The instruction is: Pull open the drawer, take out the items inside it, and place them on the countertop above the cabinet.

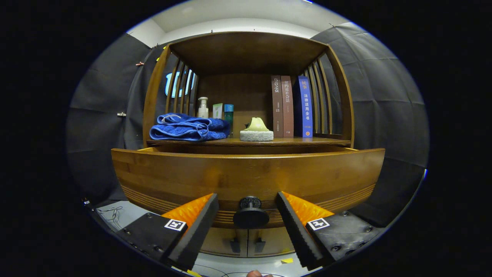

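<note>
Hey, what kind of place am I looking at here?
Likely a staged household corner inside a cloth-walled booth. A wooden cabinet has its drawer pulled out; its countertop holds a folded blue towel, toiletry bottles and upright books. The open gripper straddles the drawer knob.

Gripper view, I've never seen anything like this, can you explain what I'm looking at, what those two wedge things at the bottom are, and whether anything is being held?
This picture comes from a fisheye camera riding on a hand-held tool that a person carries; no robot arm is involved. The two wedges are its fingers, spread apart on either side of the round drawer knob, without touching it, so nothing is held. The wooden drawer is pulled partly out toward the camera; its inside is hidden from this angle. Above it, on the cabinet's countertop, lie a folded blue towel, a few bottles, a sponge and upright books.
</note>
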### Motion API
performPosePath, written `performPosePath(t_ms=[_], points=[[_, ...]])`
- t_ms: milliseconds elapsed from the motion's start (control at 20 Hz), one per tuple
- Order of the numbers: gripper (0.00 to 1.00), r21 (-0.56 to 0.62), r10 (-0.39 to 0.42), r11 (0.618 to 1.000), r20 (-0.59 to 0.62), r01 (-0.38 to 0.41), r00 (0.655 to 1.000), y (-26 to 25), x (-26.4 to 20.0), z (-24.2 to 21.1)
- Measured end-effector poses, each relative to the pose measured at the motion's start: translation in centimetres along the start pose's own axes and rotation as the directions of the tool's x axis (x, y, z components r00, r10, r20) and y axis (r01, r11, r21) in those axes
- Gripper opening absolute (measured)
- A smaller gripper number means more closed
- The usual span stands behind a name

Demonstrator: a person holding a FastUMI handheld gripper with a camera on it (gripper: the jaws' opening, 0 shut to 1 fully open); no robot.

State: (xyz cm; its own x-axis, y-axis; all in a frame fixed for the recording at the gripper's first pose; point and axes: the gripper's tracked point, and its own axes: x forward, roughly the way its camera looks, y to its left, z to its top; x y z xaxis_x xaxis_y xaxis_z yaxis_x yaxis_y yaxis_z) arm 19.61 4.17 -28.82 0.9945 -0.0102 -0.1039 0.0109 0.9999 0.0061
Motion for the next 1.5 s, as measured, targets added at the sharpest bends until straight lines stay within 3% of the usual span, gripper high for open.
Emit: performPosePath(t_ms=[800, 1500], points=[[0.99, -0.005, -0.007, 1.0, -0.004, 0.007, 1.0, 0.2, 8.5, 0.5], [0.99, 0.0, -0.029, 1.0, -0.019, 0.029, 0.999, -0.3, 8.7, 1.1]])
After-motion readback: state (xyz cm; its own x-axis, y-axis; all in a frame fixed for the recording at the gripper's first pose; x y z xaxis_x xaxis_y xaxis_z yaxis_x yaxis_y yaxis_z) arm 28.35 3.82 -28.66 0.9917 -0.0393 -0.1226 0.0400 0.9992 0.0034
